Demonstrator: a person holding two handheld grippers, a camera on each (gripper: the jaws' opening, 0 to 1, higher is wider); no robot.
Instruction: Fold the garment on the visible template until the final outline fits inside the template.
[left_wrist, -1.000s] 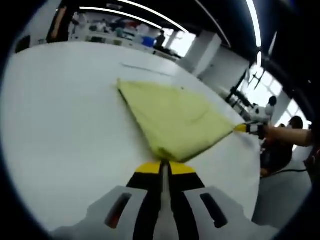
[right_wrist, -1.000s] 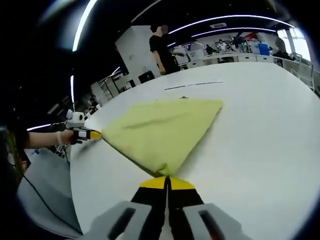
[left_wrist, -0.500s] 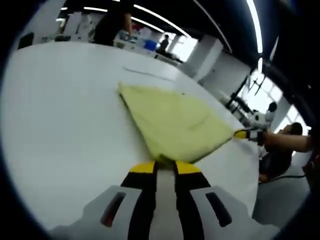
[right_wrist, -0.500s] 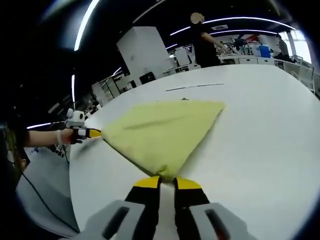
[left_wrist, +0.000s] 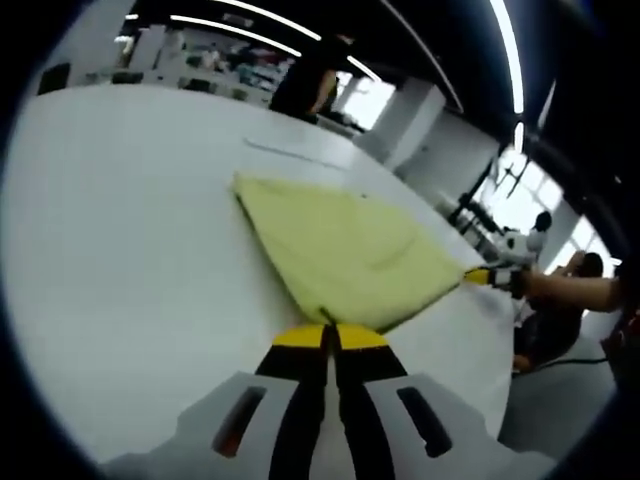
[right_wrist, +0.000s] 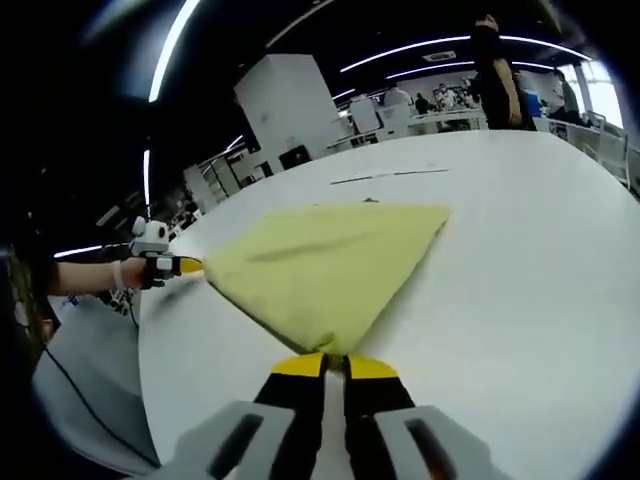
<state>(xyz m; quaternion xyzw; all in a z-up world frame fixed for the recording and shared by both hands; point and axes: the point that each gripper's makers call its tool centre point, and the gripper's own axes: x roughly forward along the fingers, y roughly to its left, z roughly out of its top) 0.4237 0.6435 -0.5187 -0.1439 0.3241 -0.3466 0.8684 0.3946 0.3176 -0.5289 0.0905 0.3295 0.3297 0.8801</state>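
Observation:
A yellow garment (left_wrist: 350, 255) lies folded and flat on the white table (left_wrist: 120, 230). My left gripper (left_wrist: 330, 335) is at its near corner with the jaws pressed together on the cloth edge. In the right gripper view the same garment (right_wrist: 320, 265) spreads ahead. My right gripper (right_wrist: 335, 362) stands at its near corner with a narrow gap between the jaws. Each gripper also appears in the other's view: the right gripper (left_wrist: 490, 277) at the cloth's right corner, the left gripper (right_wrist: 170, 267) at its left corner.
A thin dark line (left_wrist: 290, 152) is marked on the table beyond the garment, and the same line (right_wrist: 390, 175) shows in the right gripper view. The table edge (left_wrist: 490, 390) curves close on the right. A person (right_wrist: 495, 60) stands behind the far side among benches.
Both grippers were shut on the garment corners, then opened. Now the left is shut again and the right has narrowed its gap. The garment has stayed in place; a person walks past behind.

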